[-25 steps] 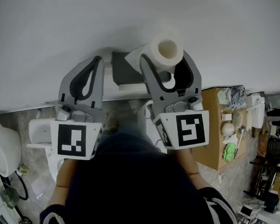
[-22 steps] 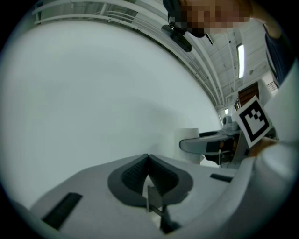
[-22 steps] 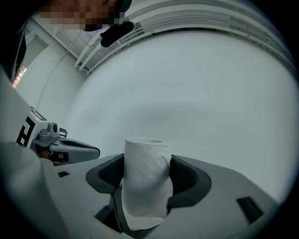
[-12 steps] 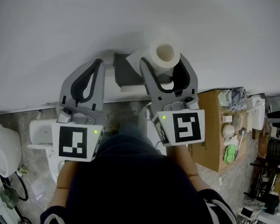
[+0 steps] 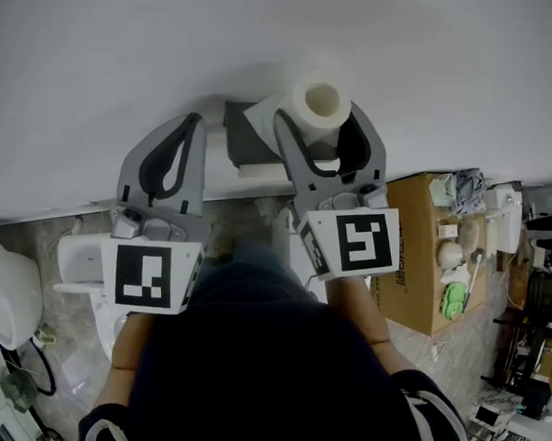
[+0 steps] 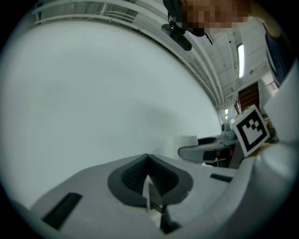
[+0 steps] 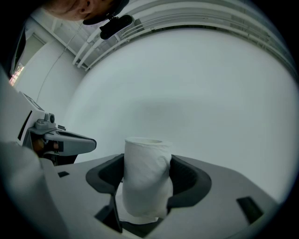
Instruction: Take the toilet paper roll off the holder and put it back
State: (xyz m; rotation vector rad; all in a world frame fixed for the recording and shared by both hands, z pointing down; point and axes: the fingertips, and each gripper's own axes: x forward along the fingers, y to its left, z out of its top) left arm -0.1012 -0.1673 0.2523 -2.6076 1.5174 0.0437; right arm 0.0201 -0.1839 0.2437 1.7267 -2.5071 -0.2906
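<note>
Right gripper (image 5: 323, 119) has edged nearer the wall, fingers pinching the toilet paper roll (image 7: 145, 175) upright between them. Left gripper (image 6: 148, 175) has its fingers pressed together, empty. Return step judged in hand: next, line the roll up with the holder (image 5: 249, 142) just left of the fingers.

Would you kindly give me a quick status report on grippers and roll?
Right gripper shut on toilet paper roll, beside holder. Left gripper shut, empty. Nothing in the way.

Seemingly a bathroom mock-up: wall holder (image 5: 246, 137), toilet (image 5: 78, 260), cardboard box (image 5: 418, 253).
</note>
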